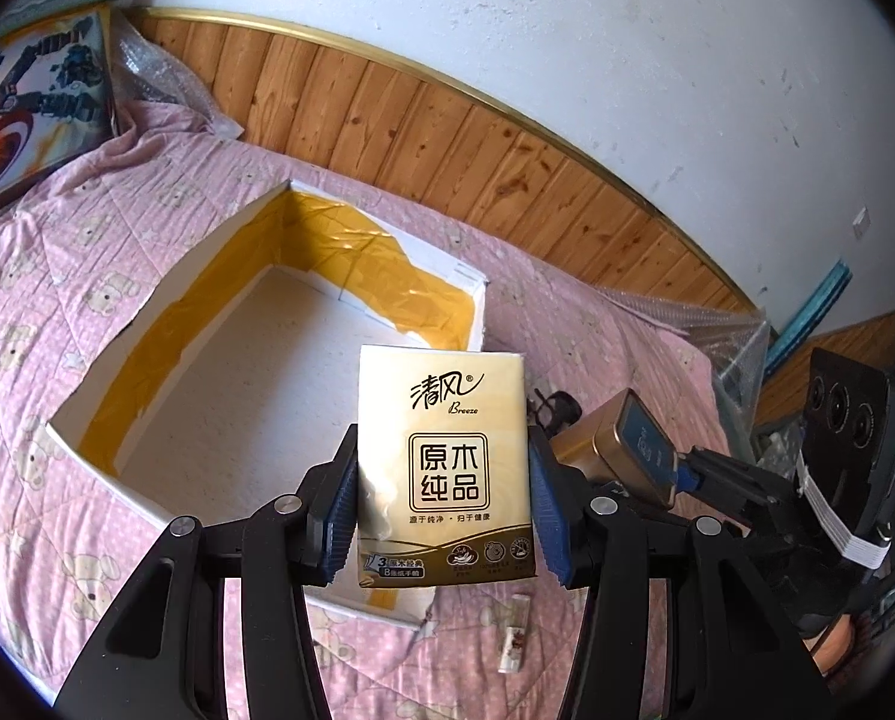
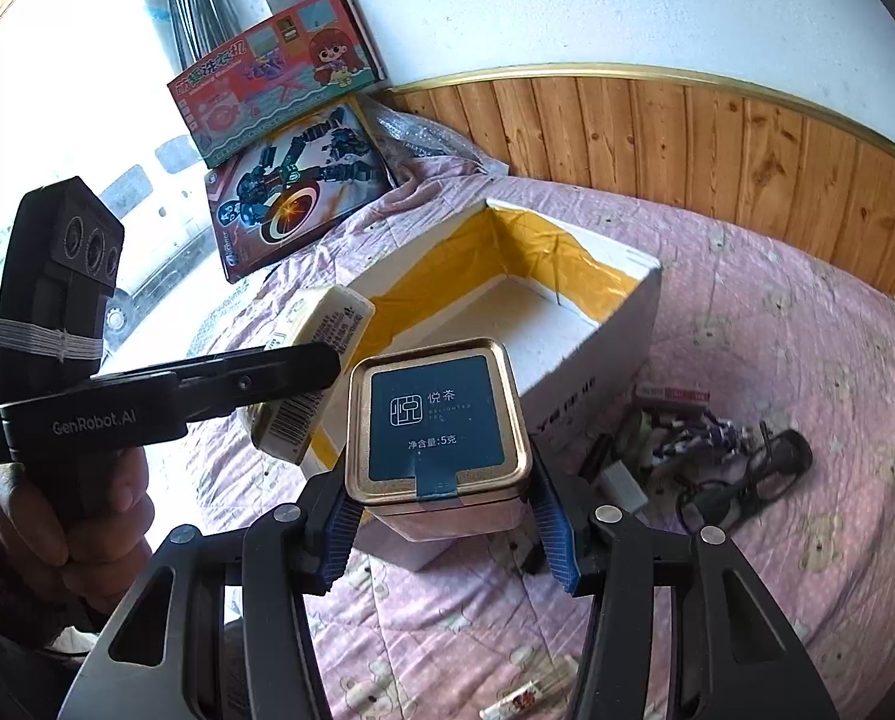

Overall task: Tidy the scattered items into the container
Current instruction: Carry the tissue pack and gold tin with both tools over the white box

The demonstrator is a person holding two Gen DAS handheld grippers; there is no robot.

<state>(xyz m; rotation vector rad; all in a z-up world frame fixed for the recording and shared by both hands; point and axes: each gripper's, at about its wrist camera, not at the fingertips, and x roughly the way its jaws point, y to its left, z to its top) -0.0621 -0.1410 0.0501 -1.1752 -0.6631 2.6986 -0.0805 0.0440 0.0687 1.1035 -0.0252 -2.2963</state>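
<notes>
Both grippers carry an item at the near edge of the open box, ready to drop it in.

The left gripper (image 1: 441, 480) has its jaws clamped on the flat sides of a tissue pack (image 1: 444, 468), held upright over the near right corner of the white foam box (image 1: 165, 294), whose floor looks bare. The right gripper (image 2: 444, 510) is closed on a small gold tea tin (image 2: 441, 426), lid up, just short of the box's (image 2: 615, 312) near wall. To do this well, I would carry each item further over the bare floor, lower it below the rim before letting go, and release one at a time so the two grippers, already close together, do not knock. More clutter, a tangle of cables (image 2: 741, 468) and a small tube (image 1: 513, 642), waits on the pink quilt (image 1: 57, 240) to the right of and nearer than the box.
</notes>
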